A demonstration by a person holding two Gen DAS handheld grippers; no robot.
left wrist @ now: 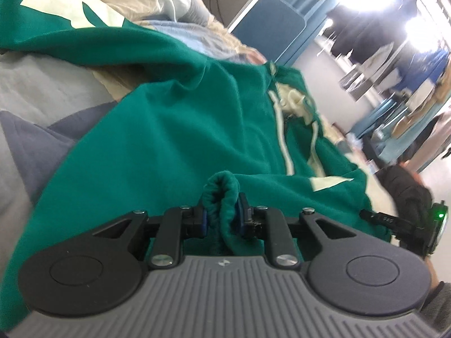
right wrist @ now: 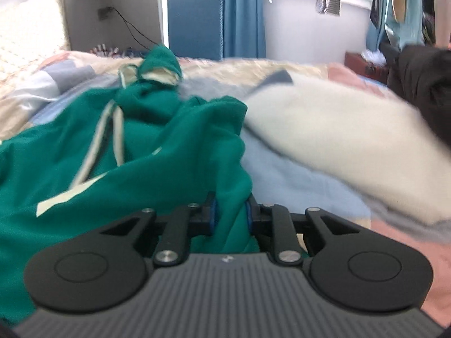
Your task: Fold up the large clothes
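A large green hoodie (left wrist: 169,129) with cream drawstrings and cream lettering lies spread over a bed. My left gripper (left wrist: 223,211) is shut on a bunched fold of the hoodie's green fabric, which sticks up between the blue pads. In the right wrist view the hoodie (right wrist: 135,152) lies rumpled at left and centre, with its hood (right wrist: 157,64) bunched up at the far end. My right gripper (right wrist: 229,211) is shut on another fold of the green fabric. The other hand and its gripper (left wrist: 406,219) show at the right edge of the left wrist view.
The bed has a patchwork quilt (right wrist: 310,169) in cream, light blue and pink. A dark garment (right wrist: 422,84) lies at the far right. A blue padded board (right wrist: 194,17) stands by the wall behind the bed. Clothes hang on a rack (right wrist: 394,5) at the back right.
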